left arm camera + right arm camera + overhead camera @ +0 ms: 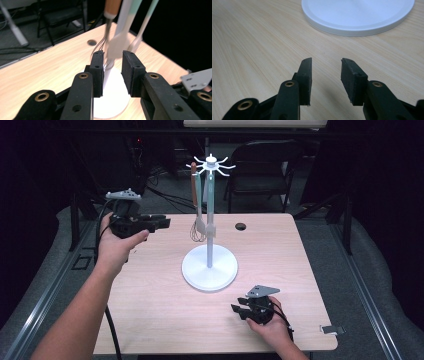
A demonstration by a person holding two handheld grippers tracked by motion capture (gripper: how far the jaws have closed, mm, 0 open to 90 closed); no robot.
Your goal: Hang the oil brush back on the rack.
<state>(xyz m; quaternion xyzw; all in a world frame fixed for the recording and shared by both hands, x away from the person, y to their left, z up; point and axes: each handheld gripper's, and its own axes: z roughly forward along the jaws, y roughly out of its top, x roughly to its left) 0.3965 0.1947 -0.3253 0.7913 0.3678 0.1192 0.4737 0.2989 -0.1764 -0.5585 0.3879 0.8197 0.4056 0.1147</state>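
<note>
The left gripper [165,222] is hovering with jaws apart and empty, left of the white stand [209,265] where a whisk [197,227] is hanging. The right gripper [239,311], also apart and empty, is resting near the table [150,300]'s right front; no lettering is readable, and its own view is showing the stand's base rim close up.

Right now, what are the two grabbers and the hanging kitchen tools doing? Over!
Left gripper raised, jaws open, facing hanging whisk. Right gripper low near white stand base, jaws open, empty. Nothing between left gripper and whisk.
</note>
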